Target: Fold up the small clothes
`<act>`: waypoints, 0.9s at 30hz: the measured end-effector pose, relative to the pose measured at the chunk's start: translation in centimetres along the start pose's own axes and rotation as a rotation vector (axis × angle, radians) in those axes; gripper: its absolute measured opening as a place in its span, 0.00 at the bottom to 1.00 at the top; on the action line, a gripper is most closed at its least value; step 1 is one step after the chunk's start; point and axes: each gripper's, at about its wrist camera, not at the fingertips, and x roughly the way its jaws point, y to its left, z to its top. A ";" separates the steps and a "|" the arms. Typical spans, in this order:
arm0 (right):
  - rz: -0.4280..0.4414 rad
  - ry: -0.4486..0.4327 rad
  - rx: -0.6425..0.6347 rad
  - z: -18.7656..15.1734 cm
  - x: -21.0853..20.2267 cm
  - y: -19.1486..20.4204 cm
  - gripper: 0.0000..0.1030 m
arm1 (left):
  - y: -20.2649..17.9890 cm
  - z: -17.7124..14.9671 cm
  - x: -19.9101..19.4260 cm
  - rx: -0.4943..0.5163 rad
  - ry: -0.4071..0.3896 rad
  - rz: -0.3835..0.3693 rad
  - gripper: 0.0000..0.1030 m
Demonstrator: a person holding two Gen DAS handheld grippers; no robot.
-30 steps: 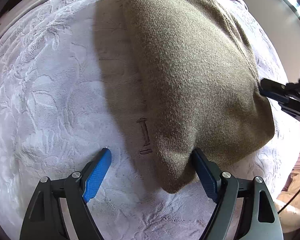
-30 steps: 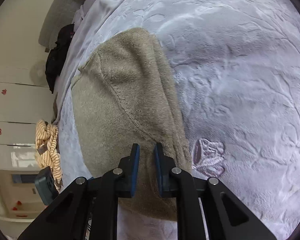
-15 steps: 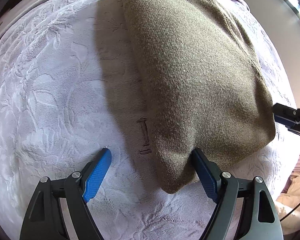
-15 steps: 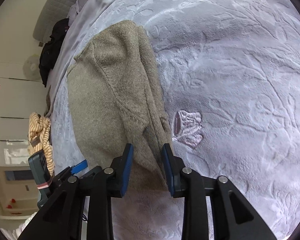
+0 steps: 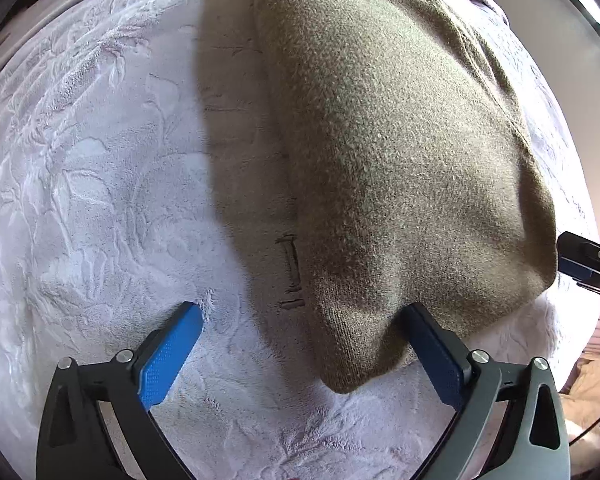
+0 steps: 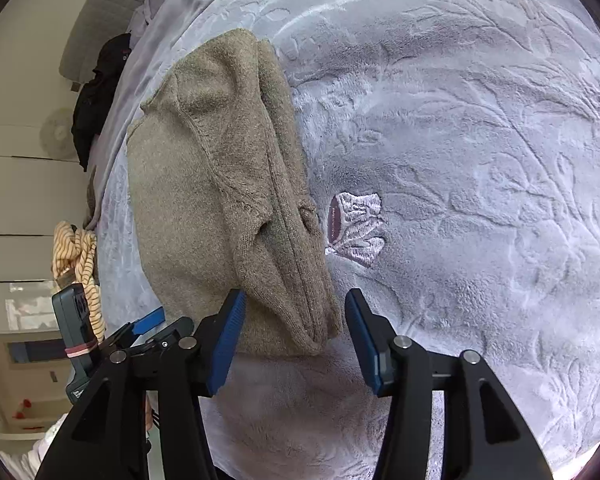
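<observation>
In the left wrist view we see the olive knit garment (image 5: pixel 400 160) folded into a long bundle on the pale embossed blanket (image 5: pixel 100 200). Its long axis runs from a rounded corner at 6 o'clock up to 12 o'clock. Our left gripper (image 5: pixel 304 344) is spread wide; its right pad touches the bundle's near corner, the left pad rests on bare blanket. The other tool's tip shows at 3 o'clock, just beside the cloth edge.

In the right wrist view the garment (image 6: pixel 204 184) stretches from 6 toward 11 o'clock, its ribbed edge on the 3 o'clock side. Our right gripper (image 6: pixel 294 336) stands open around the near end, gripping nothing. A small embroidered patch (image 6: pixel 354 228) lies just beside the bundle; we cannot read any writing on it.
</observation>
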 end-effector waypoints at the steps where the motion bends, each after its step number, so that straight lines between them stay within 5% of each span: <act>1: 0.001 0.000 -0.001 0.0 0.0 0.0 0.55 | 0.0 0.0 0.1 -0.001 0.000 0.001 0.99; 11: 0.004 -0.019 -0.065 0.2 -0.1 1.0 0.76 | 0.4 0.4 1.2 -0.009 0.038 -0.017 0.99; 21: 0.010 -0.008 -0.112 0.6 0.1 1.7 0.77 | 2.0 1.2 1.6 -0.027 0.071 -0.060 0.99; 27: -0.001 0.000 -0.134 1.2 0.0 1.5 0.77 | 4.9 2.0 -0.5 -0.079 0.025 -0.197 0.99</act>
